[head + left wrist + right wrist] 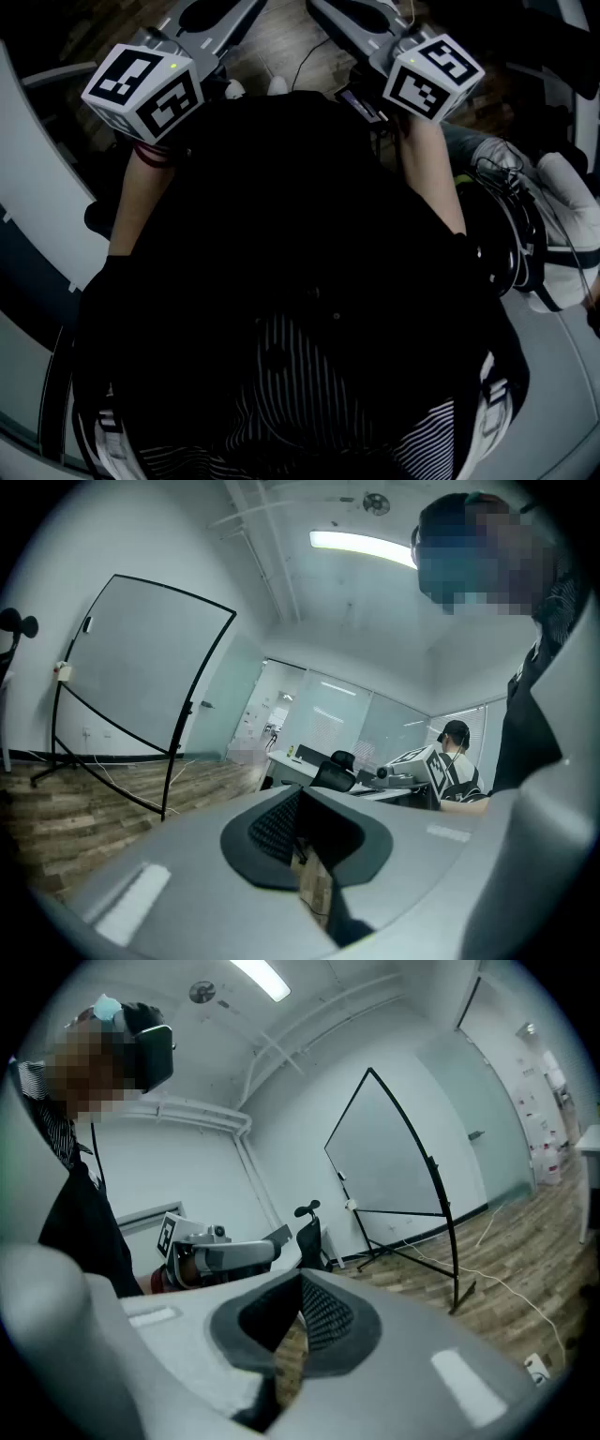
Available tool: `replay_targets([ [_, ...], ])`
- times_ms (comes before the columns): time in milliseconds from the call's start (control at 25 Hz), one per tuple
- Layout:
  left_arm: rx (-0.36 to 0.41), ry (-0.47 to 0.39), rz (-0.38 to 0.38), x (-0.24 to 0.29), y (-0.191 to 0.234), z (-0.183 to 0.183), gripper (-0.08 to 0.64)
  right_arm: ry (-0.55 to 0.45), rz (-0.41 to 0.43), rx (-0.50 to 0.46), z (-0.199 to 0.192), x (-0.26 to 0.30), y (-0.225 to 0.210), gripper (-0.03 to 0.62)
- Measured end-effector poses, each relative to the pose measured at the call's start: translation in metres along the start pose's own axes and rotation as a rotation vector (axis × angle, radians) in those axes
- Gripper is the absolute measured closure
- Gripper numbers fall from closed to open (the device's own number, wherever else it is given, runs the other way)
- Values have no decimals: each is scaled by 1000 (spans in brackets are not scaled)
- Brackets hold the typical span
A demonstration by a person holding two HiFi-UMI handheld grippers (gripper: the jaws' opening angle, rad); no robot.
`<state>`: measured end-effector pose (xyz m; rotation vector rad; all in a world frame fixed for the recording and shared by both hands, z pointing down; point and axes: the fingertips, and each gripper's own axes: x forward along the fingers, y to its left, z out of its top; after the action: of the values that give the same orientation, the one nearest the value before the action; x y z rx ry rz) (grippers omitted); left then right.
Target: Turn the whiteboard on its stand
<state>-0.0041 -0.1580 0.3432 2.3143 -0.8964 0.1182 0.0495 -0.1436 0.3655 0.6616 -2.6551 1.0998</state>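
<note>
The whiteboard (141, 658) is a pale panel in a thin black frame, tilted on its black stand (167, 789) on the wooden floor by the wall. It also appears in the right gripper view as the whiteboard (389, 1162), several steps away. My left gripper (300, 803) is shut with nothing in it. My right gripper (300, 1290) is shut and empty as well. In the head view both are held up in front of my chest, the left gripper (202, 23) and the right gripper (361, 21) pointing away. Neither touches the board.
A white cable (525, 1302) trails over the floor beside the stand's foot. A black saddle-like seat (309, 1227) stands by the wall. Another person (459, 761) sits at a desk with an office chair (336, 769). Curved grey tables (28, 197) flank me, with cables (511, 234) at the right.
</note>
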Motion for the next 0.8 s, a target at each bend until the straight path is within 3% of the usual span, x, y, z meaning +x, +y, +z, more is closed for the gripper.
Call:
replay_targets([
  [360, -54, 9, 7, 9, 8, -10, 557, 4, 8, 43, -11, -1, -17, 592],
  [800, -53, 31, -38, 9, 0, 1, 555, -56, -27, 74, 5, -8, -28, 592],
])
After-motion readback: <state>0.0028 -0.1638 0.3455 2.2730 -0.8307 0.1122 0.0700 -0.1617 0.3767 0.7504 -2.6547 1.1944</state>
